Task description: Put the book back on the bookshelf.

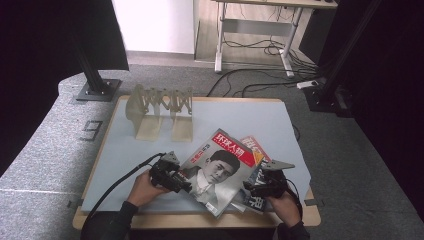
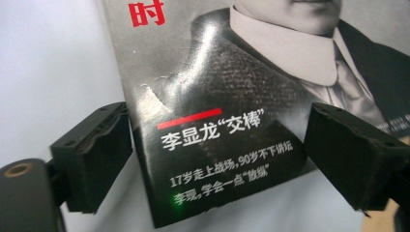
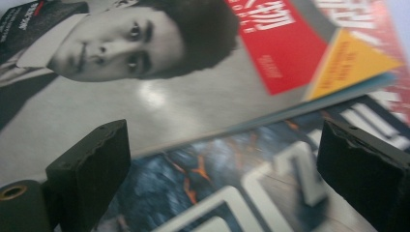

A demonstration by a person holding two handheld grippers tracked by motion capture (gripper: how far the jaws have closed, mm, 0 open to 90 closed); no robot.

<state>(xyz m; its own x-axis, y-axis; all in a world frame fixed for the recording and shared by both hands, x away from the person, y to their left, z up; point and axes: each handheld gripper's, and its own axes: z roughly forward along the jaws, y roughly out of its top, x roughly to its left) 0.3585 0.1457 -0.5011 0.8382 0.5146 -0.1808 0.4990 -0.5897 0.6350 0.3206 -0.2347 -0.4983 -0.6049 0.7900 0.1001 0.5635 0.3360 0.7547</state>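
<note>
We held the left gripper (image 1: pixel 184 183) with jaws apart over the lower corner of the portrait magazine (image 1: pixel 220 170), pressing nothing. Our right gripper (image 1: pixel 250 189), jaws also apart, hovered above the dark magazine (image 3: pixel 251 193) lying under it, the portrait cover just beyond its tips. The wooden rack (image 1: pixel 159 111) stood well beyond both.

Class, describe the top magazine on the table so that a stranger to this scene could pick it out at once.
Start at the pale blue table mat, where a beige slotted plastic rack stands at the far side. Near the front edge lies a fanned pile of glossy magazines, between the left claw and the right claw. The top magazine alone bears a grey portrait cover with a red title block.
</note>
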